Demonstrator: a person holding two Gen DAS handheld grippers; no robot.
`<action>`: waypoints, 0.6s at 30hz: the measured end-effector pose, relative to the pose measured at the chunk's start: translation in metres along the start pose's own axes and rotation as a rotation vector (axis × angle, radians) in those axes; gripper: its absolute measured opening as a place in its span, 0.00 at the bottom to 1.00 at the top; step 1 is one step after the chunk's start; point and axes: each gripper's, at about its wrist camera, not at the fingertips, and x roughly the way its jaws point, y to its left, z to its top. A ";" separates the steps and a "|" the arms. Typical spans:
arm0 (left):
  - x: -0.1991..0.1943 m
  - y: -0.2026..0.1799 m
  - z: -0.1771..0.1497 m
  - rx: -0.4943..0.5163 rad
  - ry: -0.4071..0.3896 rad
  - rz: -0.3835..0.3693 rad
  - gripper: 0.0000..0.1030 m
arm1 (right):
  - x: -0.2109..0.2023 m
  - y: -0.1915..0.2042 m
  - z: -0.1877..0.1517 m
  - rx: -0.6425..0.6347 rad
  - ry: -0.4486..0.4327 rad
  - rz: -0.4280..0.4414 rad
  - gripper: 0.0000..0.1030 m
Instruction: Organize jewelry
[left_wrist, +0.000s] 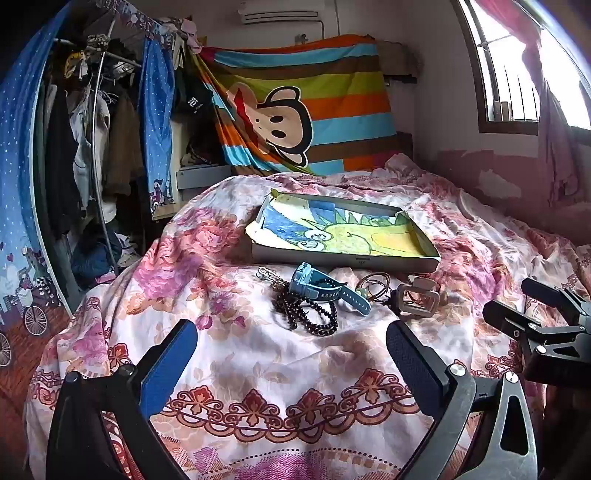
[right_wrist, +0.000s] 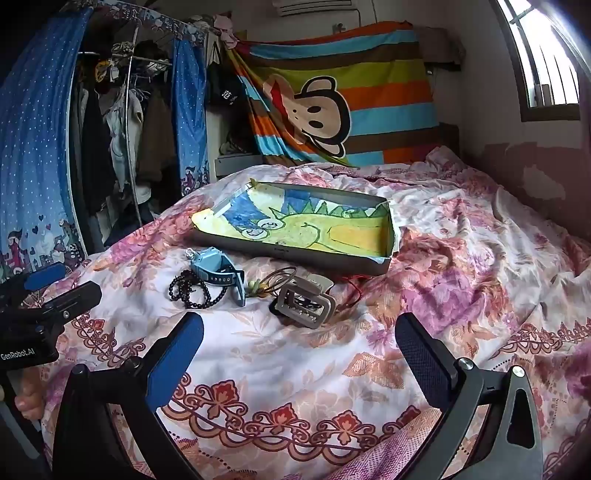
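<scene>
On the floral bedspread lie a blue watch (left_wrist: 321, 286) (right_wrist: 219, 266), a dark bead bracelet (left_wrist: 312, 315) (right_wrist: 194, 290), thin brown cord rings (left_wrist: 375, 284) (right_wrist: 280, 278), a beige hair claw clip (left_wrist: 419, 299) (right_wrist: 306, 301) and a small metal clasp (left_wrist: 266, 274). Behind them sits a shallow cardboard box (left_wrist: 343, 260) (right_wrist: 314, 260) lined with a crayon drawing. My left gripper (left_wrist: 291, 354) is open and empty, short of the beads. My right gripper (right_wrist: 299, 347) is open and empty, just short of the claw clip. Each gripper shows at the edge of the other's view.
The bedspread (left_wrist: 258, 369) covers the whole bed. An open wardrobe with hanging clothes (left_wrist: 92, 147) stands to the left. A striped monkey sheet (left_wrist: 303, 107) hangs at the head. A window (left_wrist: 517, 66) and wall are on the right.
</scene>
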 end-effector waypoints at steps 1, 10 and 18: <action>0.000 0.000 0.000 0.002 0.001 0.001 1.00 | 0.000 0.000 0.000 0.000 0.000 0.000 0.99; 0.000 -0.001 0.000 0.003 0.003 -0.004 1.00 | 0.002 -0.001 -0.001 0.004 0.007 0.002 0.99; -0.004 -0.006 -0.001 0.007 -0.005 -0.010 1.00 | 0.002 -0.001 -0.002 0.006 0.009 0.002 0.99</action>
